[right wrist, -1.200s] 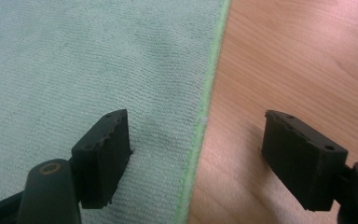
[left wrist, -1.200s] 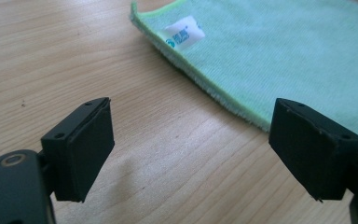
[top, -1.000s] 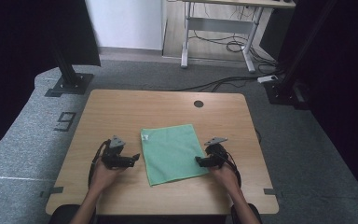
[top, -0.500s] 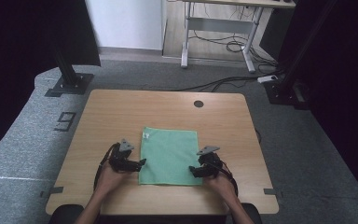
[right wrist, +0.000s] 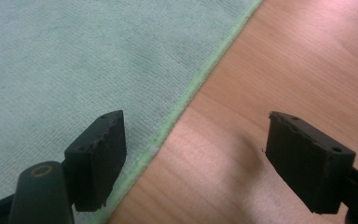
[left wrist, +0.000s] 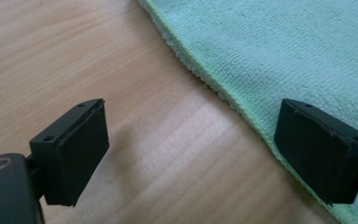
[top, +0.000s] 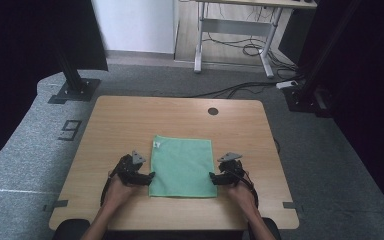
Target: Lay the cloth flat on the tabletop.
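Left gripper point(left wrist: 191, 154): jaws wide, straddling green cloth point(top: 182, 167) left edge.
Right gripper point(right wrist: 193, 158): wide, straddling right edge.
Risk: pinching only hem, slipping, bunching unevenly.

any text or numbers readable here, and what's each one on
"9": a large dark numeral on the grey floor left of the table.
White tag at the far left corner of the green cloth: dark marks, too small to read.

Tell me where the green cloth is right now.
In the high view the green cloth lies flat on the near middle of the table, between the left gripper and the right gripper, each open at a side edge.
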`<state>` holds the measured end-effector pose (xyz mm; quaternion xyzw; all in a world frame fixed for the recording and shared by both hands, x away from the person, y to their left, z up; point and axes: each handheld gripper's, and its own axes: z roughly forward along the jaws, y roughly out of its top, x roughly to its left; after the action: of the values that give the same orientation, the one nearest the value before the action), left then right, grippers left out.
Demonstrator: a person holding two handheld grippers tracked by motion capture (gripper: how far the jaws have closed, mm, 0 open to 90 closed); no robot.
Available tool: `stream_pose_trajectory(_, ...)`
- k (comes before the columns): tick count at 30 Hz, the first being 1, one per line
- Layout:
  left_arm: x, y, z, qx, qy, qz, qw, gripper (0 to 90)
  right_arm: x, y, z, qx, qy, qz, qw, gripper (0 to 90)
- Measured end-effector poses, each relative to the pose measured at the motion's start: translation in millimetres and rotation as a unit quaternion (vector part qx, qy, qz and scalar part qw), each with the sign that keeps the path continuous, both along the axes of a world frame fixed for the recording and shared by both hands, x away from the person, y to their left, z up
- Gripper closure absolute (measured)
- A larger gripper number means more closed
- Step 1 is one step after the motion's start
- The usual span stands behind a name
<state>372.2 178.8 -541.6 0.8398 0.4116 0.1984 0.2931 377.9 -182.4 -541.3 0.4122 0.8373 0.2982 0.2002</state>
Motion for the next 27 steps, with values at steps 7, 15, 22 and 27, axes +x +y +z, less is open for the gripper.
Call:
stream_pose_trajectory(7,18.7,1.0,-1.4,-0.008,-0.002,0.016,0.9998,9.2,18.7,-1.9,-0.9,0.007,0.001,-0.012,0.9999,19.9)
stream_pose_trajectory(15,31.7,7.5,-6.2,-0.046,0.008,0.023,0.9986,9.5,34.2,-8.8,-3.9,0.035,0.013,-0.02,0.9991,19.7)
stream_pose_trajectory(22,28.3,8.3,5.5,-0.049,0.001,0.008,0.9988,10.3,34.0,-9.0,-2.1,0.031,0.012,-0.01,0.9994,21.4)
stream_pose_trajectory(27,16.8,15.6,22.8,-0.052,-0.007,-0.012,0.9985,9.3,29.0,-14.2,7.9,0.05,0.005,-0.004,0.9987,17.6)
